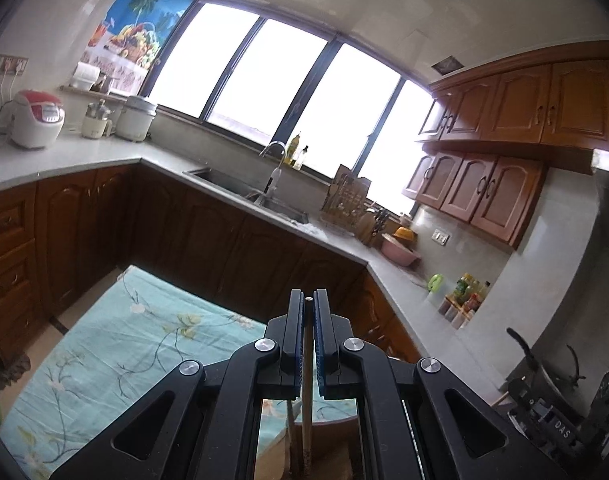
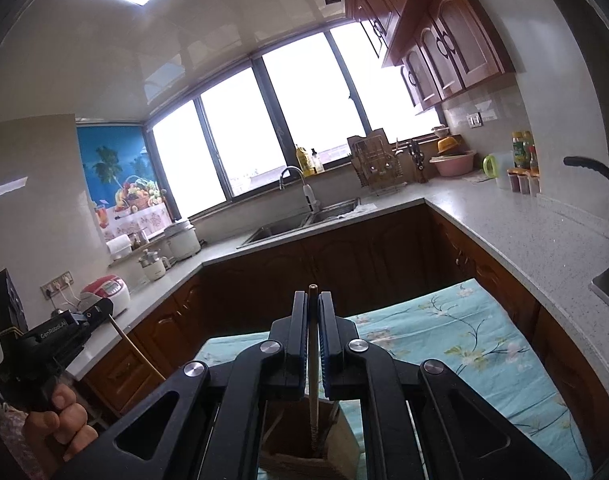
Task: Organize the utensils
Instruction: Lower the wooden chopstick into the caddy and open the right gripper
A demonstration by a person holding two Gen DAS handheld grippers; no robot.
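Two chopsticks are pinched, one in each closed hand-held gripper, left (image 1: 309, 300) and right (image 2: 313, 294), over the wooden holder (image 2: 304, 440) at 6 o'clock; release is judged outstanding.

left gripper (image 1: 309, 304) | black, blue pads (silver screws) | bare hand (image 2: 60, 420)

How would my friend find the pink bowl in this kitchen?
Start at the big window and follow the grey countertop right, past the wire dish rack. The round pink plastic basin sits by the wall, the only pink thing there, with a yellow bowl behind it.
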